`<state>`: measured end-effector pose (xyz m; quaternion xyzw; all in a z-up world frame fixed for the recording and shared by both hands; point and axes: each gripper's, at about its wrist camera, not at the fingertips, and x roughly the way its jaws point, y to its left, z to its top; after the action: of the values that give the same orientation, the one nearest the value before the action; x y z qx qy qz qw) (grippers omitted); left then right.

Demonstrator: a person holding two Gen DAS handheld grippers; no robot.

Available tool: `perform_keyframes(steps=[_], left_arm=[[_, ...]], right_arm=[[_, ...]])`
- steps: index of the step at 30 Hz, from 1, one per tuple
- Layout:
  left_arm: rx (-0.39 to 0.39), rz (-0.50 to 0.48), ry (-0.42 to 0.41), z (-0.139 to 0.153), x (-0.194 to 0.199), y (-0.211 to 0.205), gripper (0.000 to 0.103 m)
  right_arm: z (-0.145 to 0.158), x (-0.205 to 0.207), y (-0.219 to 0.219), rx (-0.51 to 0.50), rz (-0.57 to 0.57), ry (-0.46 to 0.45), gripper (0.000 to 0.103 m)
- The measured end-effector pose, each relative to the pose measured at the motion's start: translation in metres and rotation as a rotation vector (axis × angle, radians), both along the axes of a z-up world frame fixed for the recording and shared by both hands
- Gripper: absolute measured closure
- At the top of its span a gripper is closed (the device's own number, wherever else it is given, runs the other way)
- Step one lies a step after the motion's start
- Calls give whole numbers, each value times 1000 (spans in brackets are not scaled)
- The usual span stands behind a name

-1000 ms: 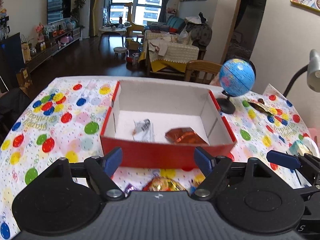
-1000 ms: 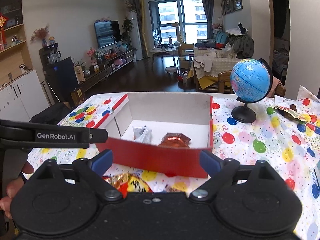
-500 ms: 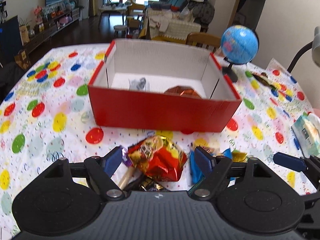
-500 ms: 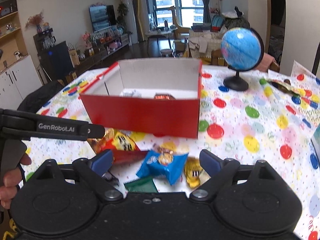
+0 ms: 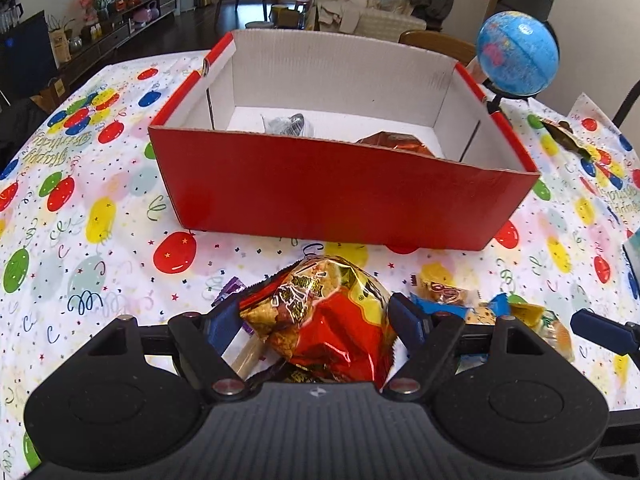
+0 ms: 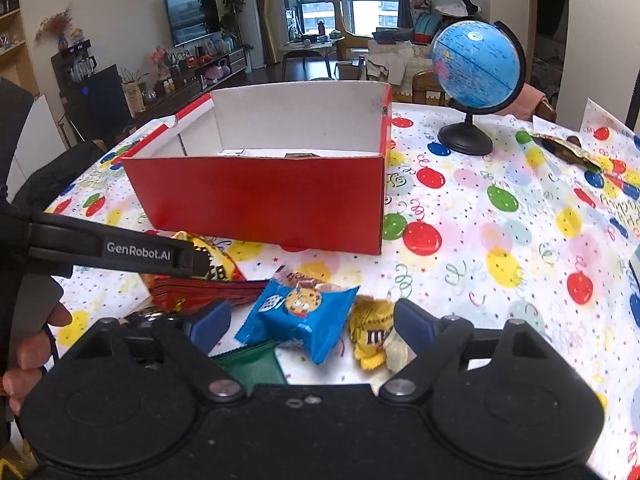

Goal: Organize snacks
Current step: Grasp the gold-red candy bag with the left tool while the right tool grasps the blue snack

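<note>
While the left gripper [image 5: 316, 318] stands with its jaws apart around a red-and-gold bag [image 5: 328, 320], the bag fills most of the gap; whether the pads press on it cannot be told. Just beyond that gripper sits the red box [image 5: 340, 196], open-topped, with a silver packet [image 5: 290, 124] and a brown packet [image 5: 394, 144] on its white floor. To the gripper's right lie more small snacks, and past the box's far right corner stands a globe [image 5: 516, 60].

The right gripper [image 6: 310, 322] is also spread wide, though its jaws have just been closing a little. A blue cookie pack [image 6: 298, 316] lies between them, clear of both pads, with a yellow candy pack [image 6: 372, 336] just inside the right finger. The red box is straight ahead, and the left gripper's finger crosses in from the left.
</note>
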<state>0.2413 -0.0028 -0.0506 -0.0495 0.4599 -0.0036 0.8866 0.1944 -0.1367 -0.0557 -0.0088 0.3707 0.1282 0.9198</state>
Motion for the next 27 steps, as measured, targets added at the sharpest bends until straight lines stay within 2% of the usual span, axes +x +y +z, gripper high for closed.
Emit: perform_keyframes(steps=[5, 11, 16, 17, 20, 24, 27], left_arm=[[-26, 9, 7, -8, 7, 1, 24], [-19, -2, 9, -15, 13, -3, 24], [-24, -7, 1, -16, 13, -3, 24], [-22, -9, -2, -16, 12, -3, 25], [-22, -12, -14, -16, 10, -3, 29], [19, -33, -46, -14, 5, -7, 33], [22, -42, -65, -10, 1, -9, 40]], right_arm=[[-12, 16, 5, -30, 14, 30, 18], [-21, 25, 13, -52, 32, 37, 19], [-29, 25, 23, -96, 60, 37, 27], [-30, 24, 25, -107, 62, 30, 30], [-30, 22, 28, -107, 75, 28, 49], [-28, 17, 29, -124, 80, 3, 61], [-26, 13, 30, -126, 74, -10, 70]])
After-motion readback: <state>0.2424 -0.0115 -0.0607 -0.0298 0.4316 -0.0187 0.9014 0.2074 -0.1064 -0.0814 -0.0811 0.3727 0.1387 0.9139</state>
